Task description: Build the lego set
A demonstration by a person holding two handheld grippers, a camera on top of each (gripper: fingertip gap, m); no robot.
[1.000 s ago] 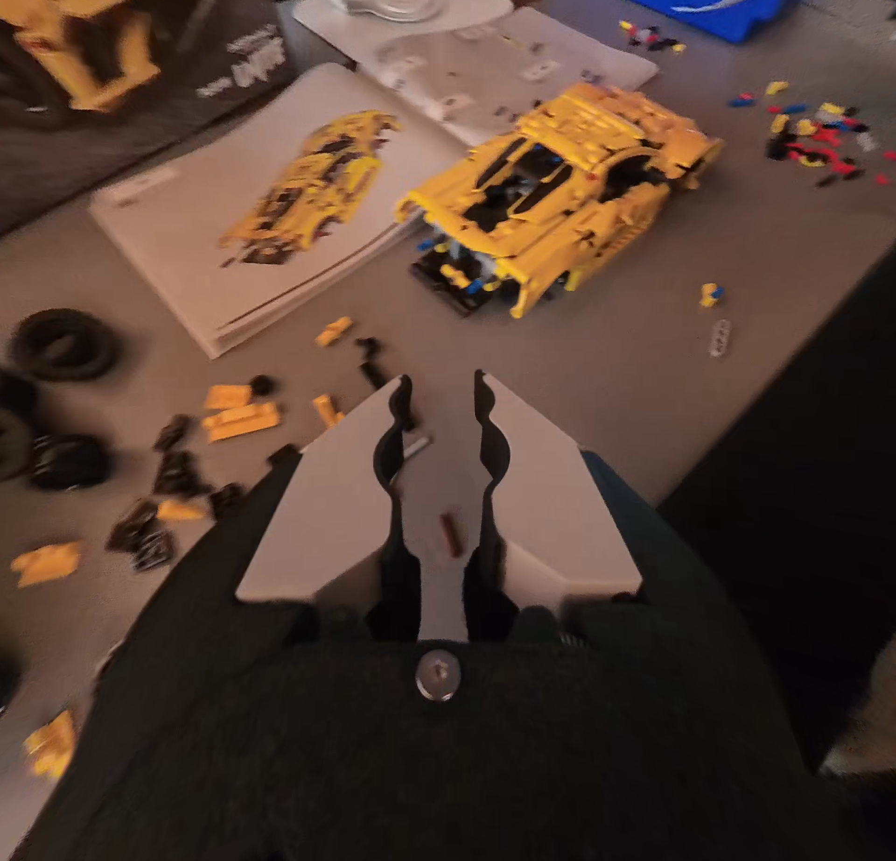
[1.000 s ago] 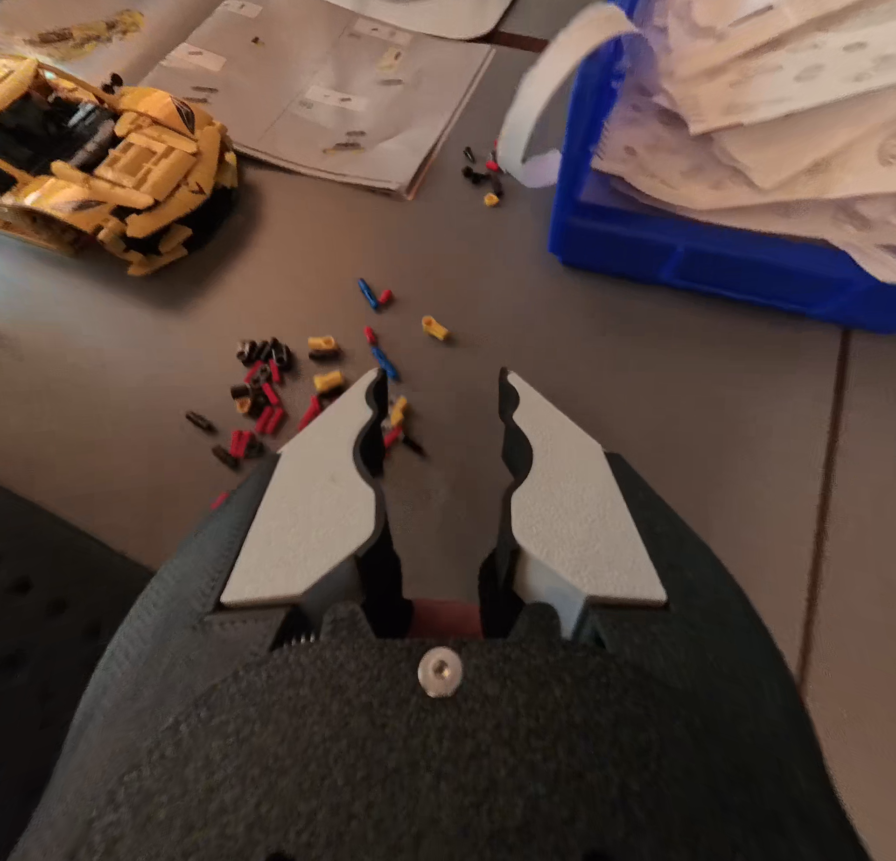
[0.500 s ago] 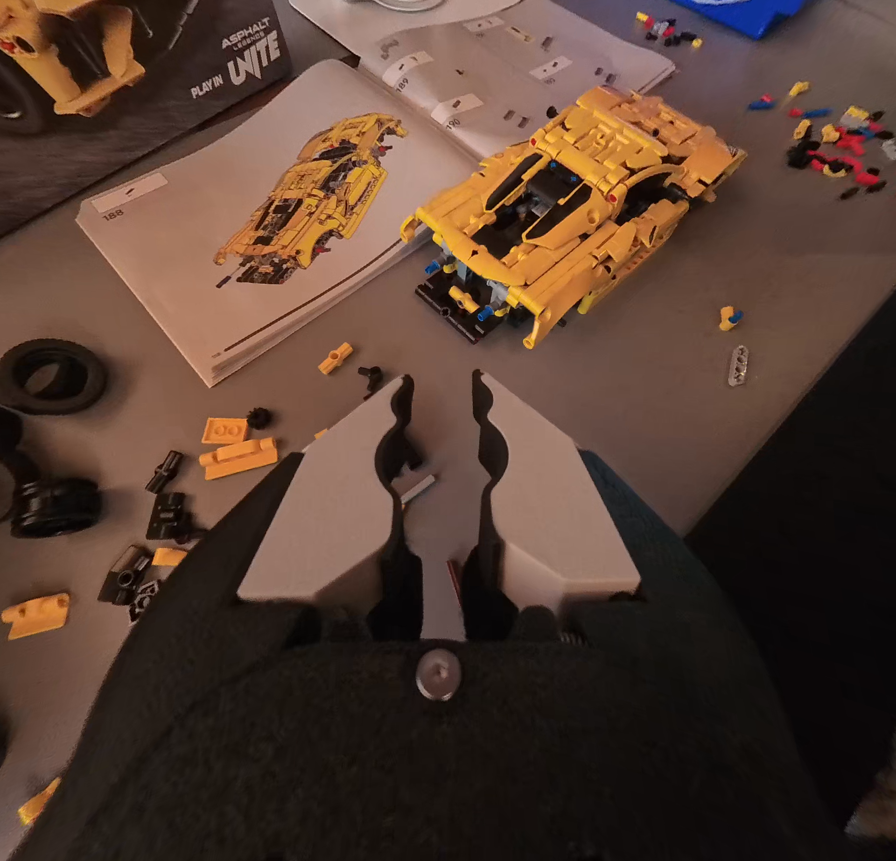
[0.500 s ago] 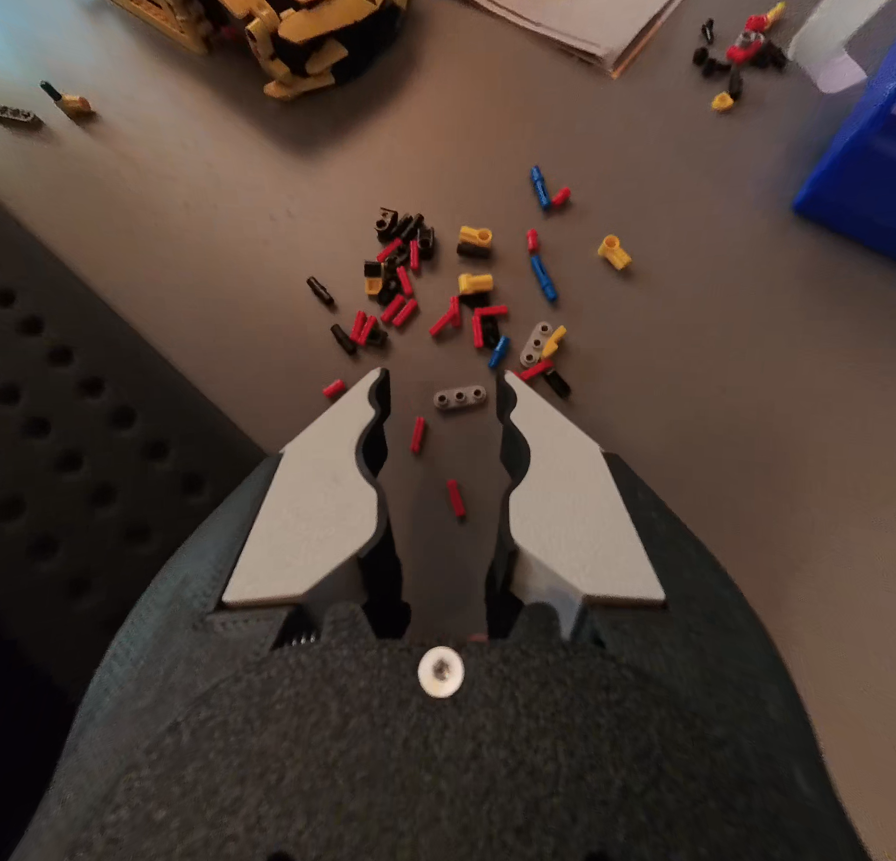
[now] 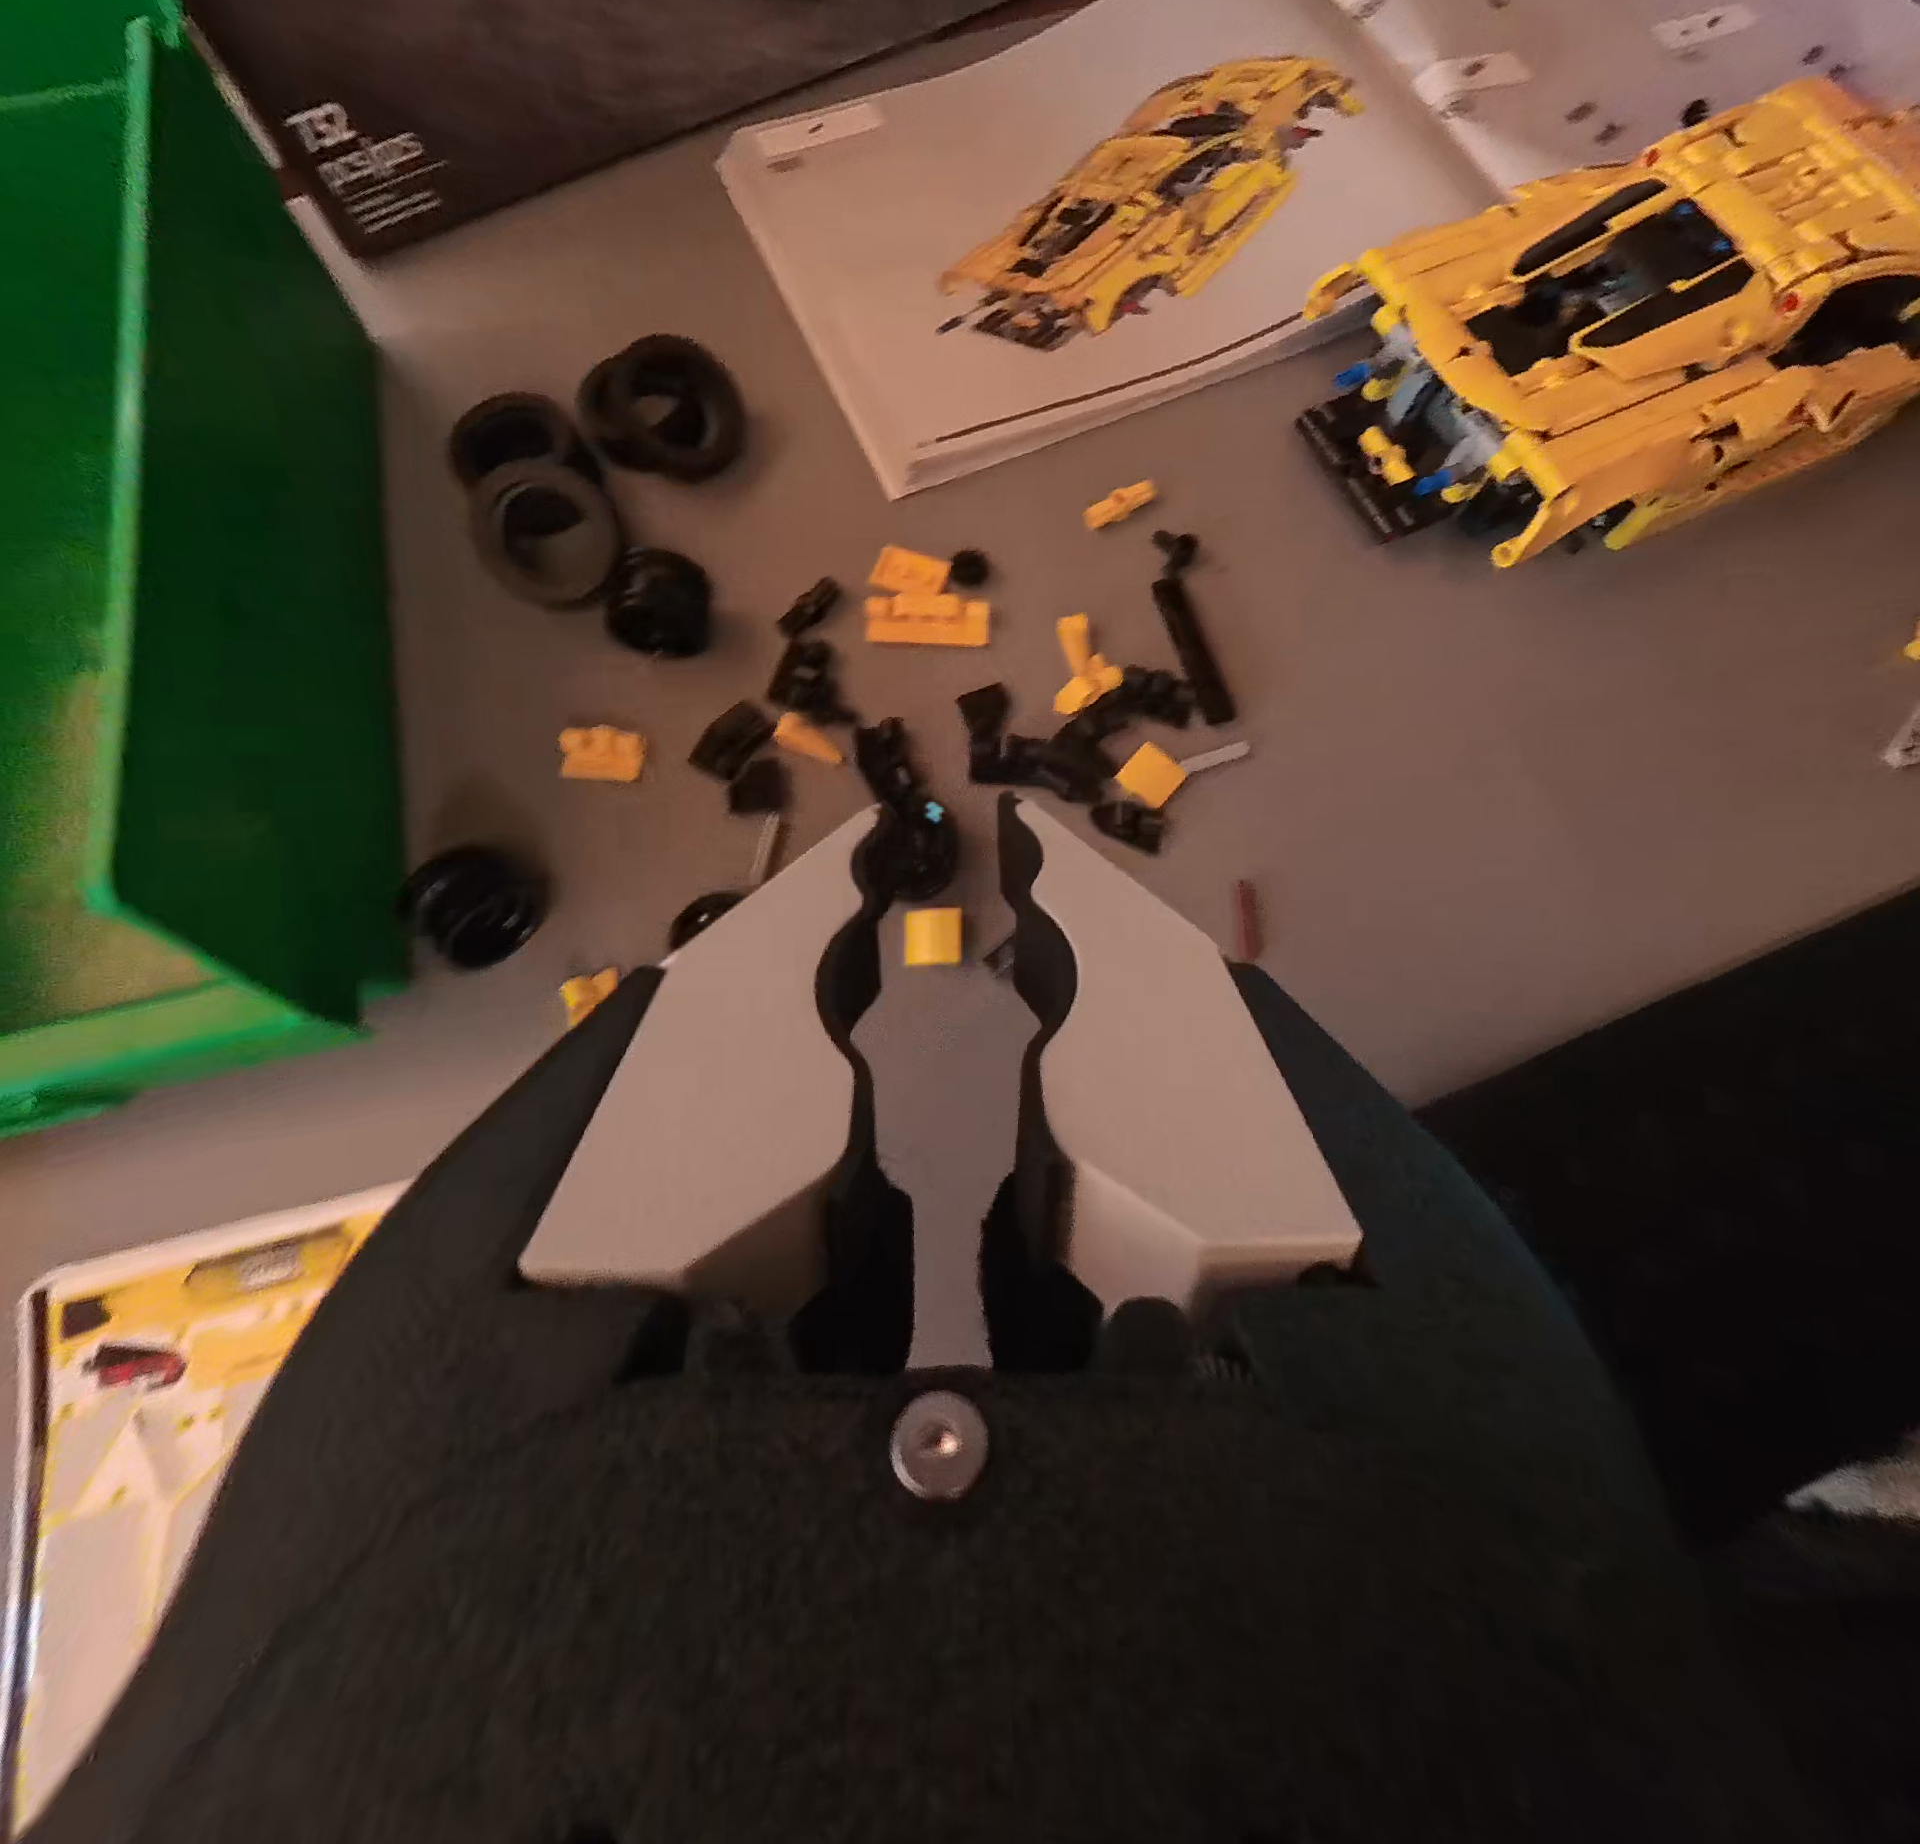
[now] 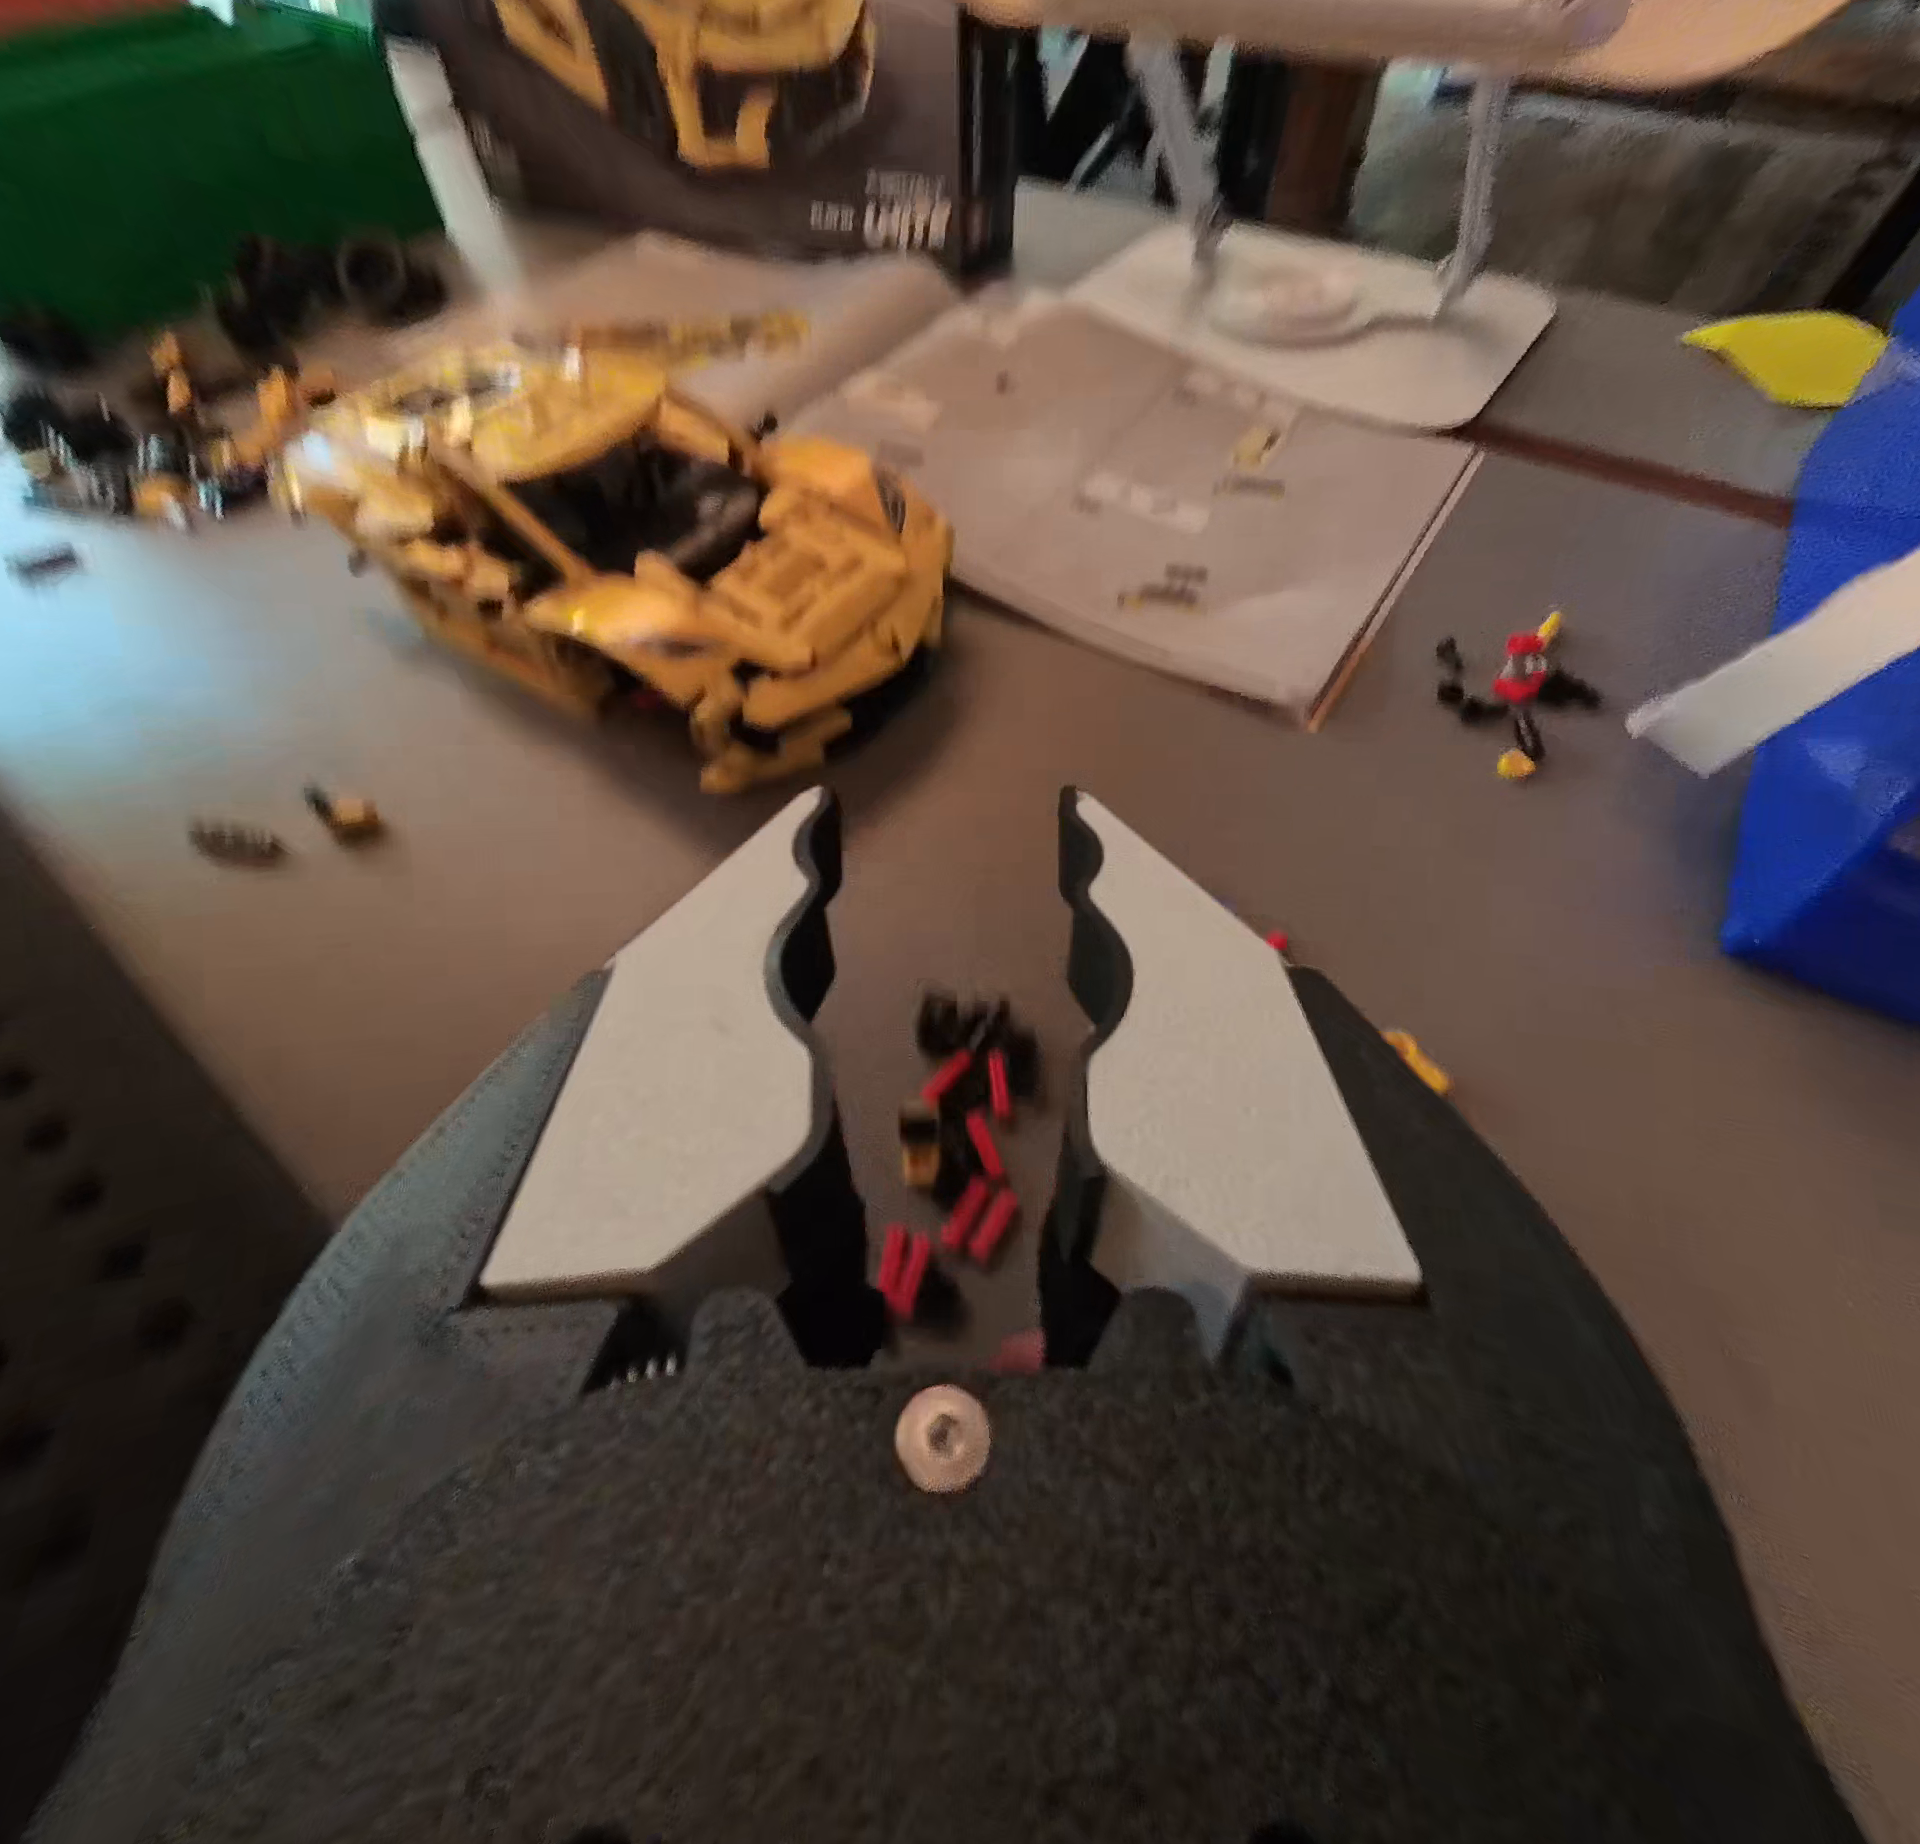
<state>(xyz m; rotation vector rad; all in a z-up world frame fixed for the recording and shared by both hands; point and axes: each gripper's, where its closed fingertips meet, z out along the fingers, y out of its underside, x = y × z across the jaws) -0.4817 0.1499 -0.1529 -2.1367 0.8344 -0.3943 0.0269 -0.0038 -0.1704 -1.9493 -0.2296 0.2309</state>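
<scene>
A half-built yellow lego car sits on the grey table at the right of the left wrist view, and left of centre in the right wrist view. My left gripper is open and empty above a scatter of black and yellow pieces; a small yellow piece lies between its fingers. My right gripper is open and empty above a cluster of red and black pins, in front of the car.
An open instruction book lies behind the pieces. Several black tyres lie beside a green bin. The set's dark box stands at the back. A blue bin is at the right. A sticker sheet lies near left. Spacing between my two grippers at the tips: around 55 cm. Left tips and right tips are each some 25 cm from the half-built yellow lego car. Look for it in the right wrist view too.
My left gripper has swung left, over the loose black and yellow pieces, with the green bin now in view. My right gripper has tilted up and moved over the pins, facing the car.
</scene>
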